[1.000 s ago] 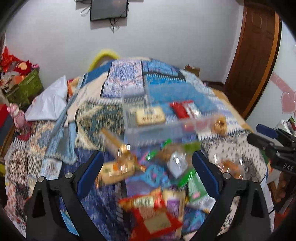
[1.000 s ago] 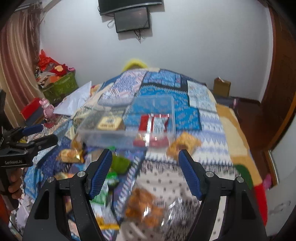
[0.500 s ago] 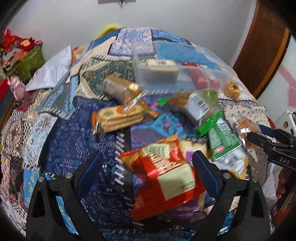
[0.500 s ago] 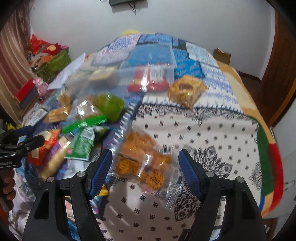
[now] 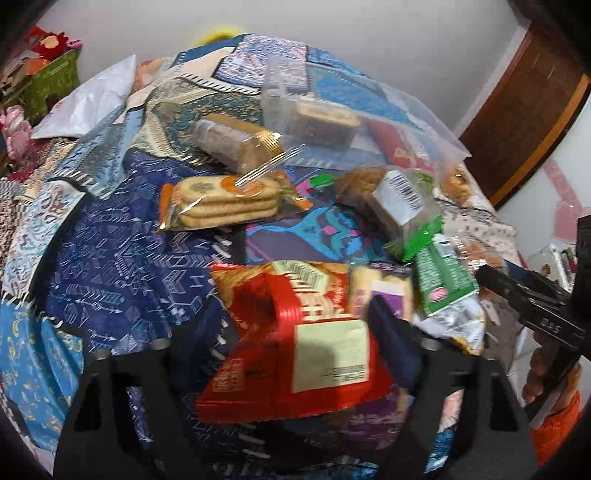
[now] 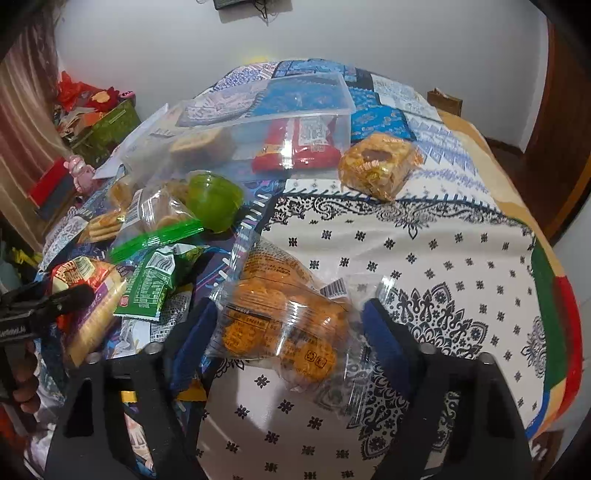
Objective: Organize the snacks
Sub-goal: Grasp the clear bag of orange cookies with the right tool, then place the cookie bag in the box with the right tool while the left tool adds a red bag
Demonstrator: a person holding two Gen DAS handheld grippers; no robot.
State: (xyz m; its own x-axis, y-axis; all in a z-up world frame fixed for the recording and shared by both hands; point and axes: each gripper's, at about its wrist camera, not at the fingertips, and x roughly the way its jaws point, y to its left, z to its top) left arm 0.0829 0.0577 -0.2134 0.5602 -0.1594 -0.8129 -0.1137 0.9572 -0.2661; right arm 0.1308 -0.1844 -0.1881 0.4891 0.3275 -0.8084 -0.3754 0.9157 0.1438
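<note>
We see a patchwork bedspread (image 6: 424, 258) of blue, white and dark prints, a plain white wall (image 6: 369, 33), a brown wooden door (image 5: 517, 122) and a green box (image 6: 110, 127) of red clutter.

Snack packets (image 6: 284, 325) on quilted bed (image 6: 461, 258).

A bedroom in a home is shown: most of both views is filled by a bed spread with a patchwork quilt (image 6: 443, 258), on which packaged snacks (image 5: 221, 201) are scattered. A wooden door (image 5: 524, 122) is seen at the upper right, and toys and boxes (image 6: 99, 114) are heaped at the upper left against a plain white wall (image 6: 369, 33).
</note>
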